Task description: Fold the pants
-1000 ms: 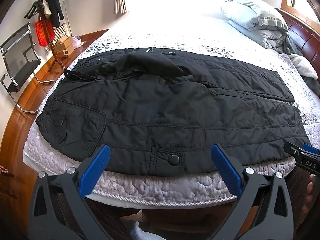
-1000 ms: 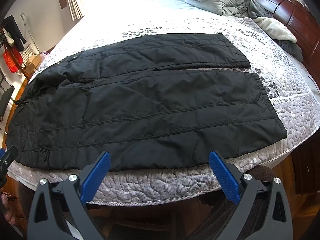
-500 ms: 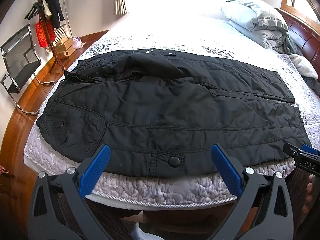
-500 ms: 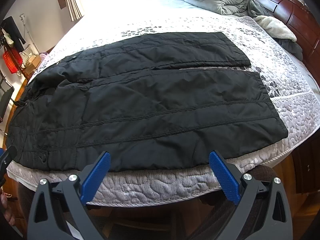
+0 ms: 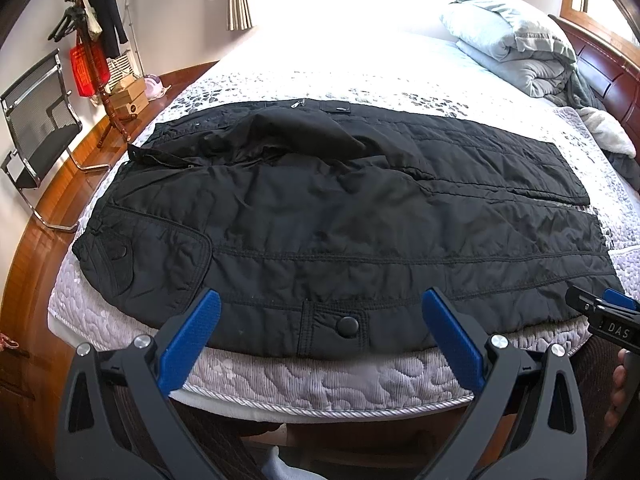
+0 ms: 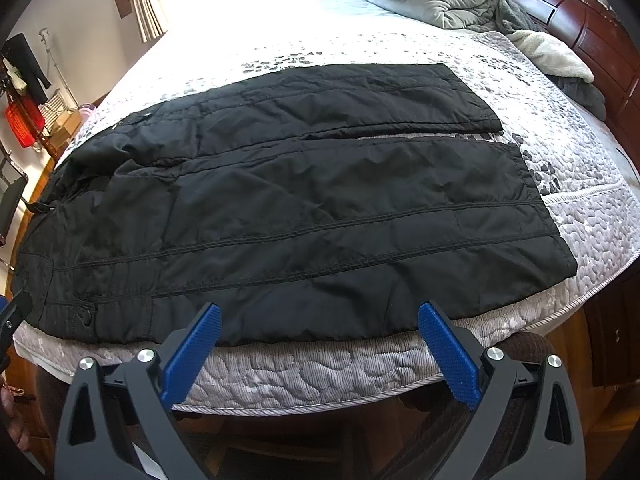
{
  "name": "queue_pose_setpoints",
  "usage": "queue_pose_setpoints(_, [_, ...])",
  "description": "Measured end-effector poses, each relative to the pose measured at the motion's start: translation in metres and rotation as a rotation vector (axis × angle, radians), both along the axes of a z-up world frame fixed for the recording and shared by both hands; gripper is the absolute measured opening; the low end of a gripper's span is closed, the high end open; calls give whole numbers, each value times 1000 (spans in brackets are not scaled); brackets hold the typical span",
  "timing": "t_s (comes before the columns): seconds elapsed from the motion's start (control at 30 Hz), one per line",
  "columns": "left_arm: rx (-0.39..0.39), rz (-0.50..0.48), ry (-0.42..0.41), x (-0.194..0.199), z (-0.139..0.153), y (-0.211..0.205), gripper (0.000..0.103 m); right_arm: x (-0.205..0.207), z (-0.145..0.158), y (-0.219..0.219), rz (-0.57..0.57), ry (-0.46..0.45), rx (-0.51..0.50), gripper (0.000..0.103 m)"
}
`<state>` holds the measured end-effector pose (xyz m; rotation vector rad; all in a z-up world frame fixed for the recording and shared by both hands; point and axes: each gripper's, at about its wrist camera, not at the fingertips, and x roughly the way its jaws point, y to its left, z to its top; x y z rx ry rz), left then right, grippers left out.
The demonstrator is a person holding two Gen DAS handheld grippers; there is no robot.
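Black padded pants (image 5: 320,216) lie spread flat across the bed, waist to the left and both legs running right. The waist area is rumpled, with a zipper at the far edge. A snap button (image 5: 347,326) sits on the near hem. My left gripper (image 5: 320,344) is open and empty, just short of the pants' near edge by the snap. In the right wrist view the pants (image 6: 304,208) show both leg ends at the right. My right gripper (image 6: 318,344) is open and empty at the near edge of the near leg.
The bed (image 5: 320,384) has a white-grey quilted cover. Folded grey duvets (image 5: 516,48) and a wooden headboard (image 6: 580,12) are at the far right. A chair (image 5: 36,136), a coat rack (image 5: 92,52) and boxes stand on the wood floor at the left.
Both grippers have edged slightly toward the bed. The pants have not moved and both grippers stay open.
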<state>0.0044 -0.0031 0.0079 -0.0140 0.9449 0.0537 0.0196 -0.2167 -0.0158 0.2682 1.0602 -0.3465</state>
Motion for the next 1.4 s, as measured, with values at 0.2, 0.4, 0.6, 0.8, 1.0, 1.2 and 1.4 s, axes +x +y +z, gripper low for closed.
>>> queue_pose_setpoints(0.2, [0,-1,3,1,0,0,100,3,-2,-2,1,5,1,99])
queue_pose_setpoints(0.4, [2,-7,16,13,-2,-2,100,8,-4,-5,1,13,1,99])
queue_pose_setpoints(0.6, [3,-22,25,36,-1,-7,100,30,1,-15,19,7,-3,99])
queue_pose_setpoints(0.8, [-30,-46,57,92,6,-12,100,80,17,-37,58,-29,-5,99])
queue_pose_setpoints(1.0, [-78,-18,119,173,5,-12,100,149,25,-66,84,-31,13,99])
queue_pose_setpoints(1.2, [-106,-1,181,242,-9,-17,100,219,1,-82,180,36,84,99])
queue_pose_setpoints(1.4, [-76,-112,223,295,-22,-33,100,270,-20,-100,297,61,187,99])
